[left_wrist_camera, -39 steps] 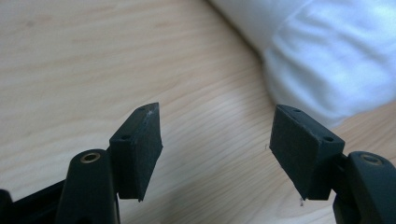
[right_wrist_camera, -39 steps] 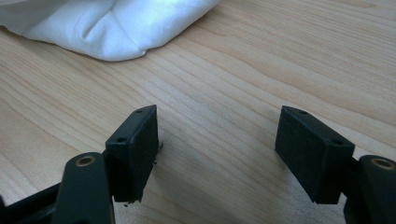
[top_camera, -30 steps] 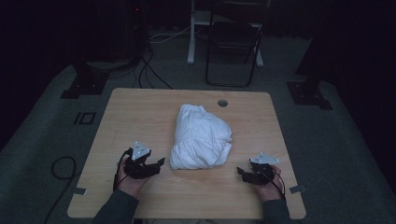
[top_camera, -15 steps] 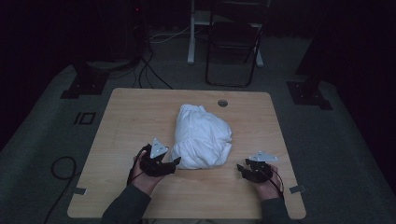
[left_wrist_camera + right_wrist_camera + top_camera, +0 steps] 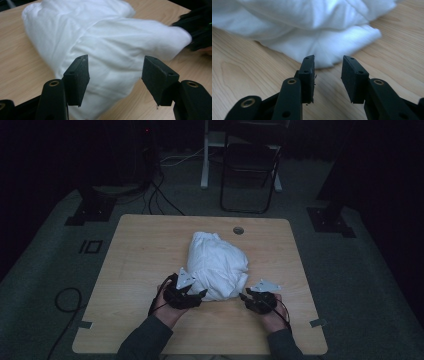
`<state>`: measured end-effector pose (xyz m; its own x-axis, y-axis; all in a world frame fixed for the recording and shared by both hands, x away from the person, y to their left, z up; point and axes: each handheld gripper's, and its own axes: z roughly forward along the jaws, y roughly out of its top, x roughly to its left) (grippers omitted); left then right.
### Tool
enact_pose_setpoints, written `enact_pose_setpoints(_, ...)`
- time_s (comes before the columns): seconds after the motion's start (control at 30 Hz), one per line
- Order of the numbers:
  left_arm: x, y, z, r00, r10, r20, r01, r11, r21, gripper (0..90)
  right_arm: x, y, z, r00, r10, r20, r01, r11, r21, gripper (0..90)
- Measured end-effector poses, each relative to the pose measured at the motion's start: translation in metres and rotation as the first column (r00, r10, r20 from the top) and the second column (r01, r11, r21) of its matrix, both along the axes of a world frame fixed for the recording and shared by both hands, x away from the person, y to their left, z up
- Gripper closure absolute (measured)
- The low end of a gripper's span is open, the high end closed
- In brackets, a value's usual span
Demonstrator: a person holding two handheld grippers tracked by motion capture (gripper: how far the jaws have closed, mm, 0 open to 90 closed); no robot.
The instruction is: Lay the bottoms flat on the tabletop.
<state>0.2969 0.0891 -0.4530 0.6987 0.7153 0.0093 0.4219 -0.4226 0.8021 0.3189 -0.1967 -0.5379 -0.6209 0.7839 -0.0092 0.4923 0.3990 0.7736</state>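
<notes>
A crumpled white cloth point(image 5: 218, 265) lies bunched in the middle of the wooden table point(image 5: 140, 250). My left gripper point(image 5: 199, 295) is at the cloth's near left edge, jaws open, with the cloth point(image 5: 110, 47) just beyond and between them but not pinched. My right gripper point(image 5: 243, 297) is at the cloth's near right corner, also open. In the right gripper view its jaws stand a short way from the cloth's edge point(image 5: 324, 47), with bare wood between them. The other gripper point(image 5: 200, 27) shows at the far right of the left gripper view.
A round cable hole point(image 5: 238, 230) sits near the table's far edge. A dark folding chair point(image 5: 250, 170) and a white post point(image 5: 205, 155) stand behind the table. Cables point(image 5: 160, 190) run over the floor at the back left, and stand bases point(image 5: 330, 220) flank the table.
My left gripper has moved right and forward from the table's near left up to the cloth's edge. The right gripper has edged slightly left toward the cloth.
</notes>
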Motion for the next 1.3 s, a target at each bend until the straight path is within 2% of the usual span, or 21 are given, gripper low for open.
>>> enact_pose_setpoints(0.1,-0.001,-0.009,0.002,0.9998,-0.021,0.007,0.021,0.9998,-0.005,38.6,0.003,0.007,0.000,0.9999,0.012,0.001,-0.012,1.000,0.019,59.5)
enact_pose_setpoints(0.33,-0.002,-0.027,0.006,0.9963,-0.084,0.020,0.084,0.9964,-0.006,35.4,0.009,0.019,-0.006,0.9996,0.028,-0.011,-0.028,1.000,0.012,58.3)
enact_pose_setpoints(0.37,-0.001,-0.038,0.005,0.9937,-0.110,0.020,0.110,0.9939,0.005,34.1,0.010,0.020,-0.009,0.9995,0.023,-0.024,-0.022,1.000,0.020,61.2)
enact_pose_setpoints(0.47,0.002,-0.049,0.002,0.9921,-0.125,0.013,0.125,0.9920,0.022,32.3,0.010,0.019,-0.009,0.9995,0.014,-0.029,-0.014,1.000,0.022,66.5)
enact_pose_setpoints(0.53,0.002,-0.049,0.002,0.9921,-0.125,0.013,0.125,0.9920,0.022,31.0,0.010,0.019,-0.009,0.9995,0.010,-0.029,-0.009,1.000,0.020,66.5)
enact_pose_setpoints(0.57,0.006,-0.060,-0.004,0.9915,-0.129,0.016,0.128,0.9907,0.046,28.5,0.010,0.019,-0.009,0.9996,0.004,-0.029,-0.004,1.000,0.018,71.3)
enact_pose_setpoints(0.67,0.012,-0.069,-0.011,0.9931,-0.112,0.033,0.109,0.9905,0.084,25.5,0.009,0.019,-0.010,0.9996,0.000,-0.029,0.001,1.000,0.018,72.9)
enact_pose_setpoints(0.73,0.012,-0.069,-0.011,0.9931,-0.112,0.033,0.109,0.9905,0.084,25.5,0.008,0.020,-0.010,0.9997,0.001,-0.025,0.000,1.000,0.014,72.9)
enact_pose_setpoints(0.77,0.018,-0.074,-0.017,0.9950,-0.089,0.045,0.083,0.9881,0.130,29.9,0.008,0.020,-0.010,0.9998,0.003,-0.021,-0.003,1.000,0.011,73.6)
enact_pose_setpoints(0.83,0.022,-0.073,-0.020,0.9967,-0.072,0.038,0.065,0.9872,0.145,43.0,0.008,0.019,-0.010,0.9998,0.001,-0.022,-0.001,1.000,0.012,74.2)
enact_pose_setpoints(0.97,0.029,-0.061,-0.023,0.9995,-0.026,0.016,0.024,0.9908,0.133,69.8,0.008,0.019,-0.010,0.9999,0.001,-0.017,-0.001,1.000,0.011,74.8)
enact_pose_setpoints(1.03,0.030,-0.055,-0.022,0.9998,-0.010,0.017,0.008,0.9923,0.124,78.6,0.008,0.020,-0.010,0.9999,0.001,-0.014,0.000,1.000,0.006,75.0)
enact_pose_setpoints(1.17,0.030,-0.039,-0.014,0.9994,0.019,0.029,-0.021,0.9959,0.088,81.6,0.008,0.020,-0.010,0.9999,0.000,-0.013,0.000,1.000,0.004,75.9)
enact_pose_setpoints(1.3,0.031,-0.016,-0.004,0.9974,0.062,0.037,-0.064,0.9967,0.050,81.7,0.008,0.019,-0.010,0.9999,0.000,-0.015,0.000,1.000,0.009,76.5)
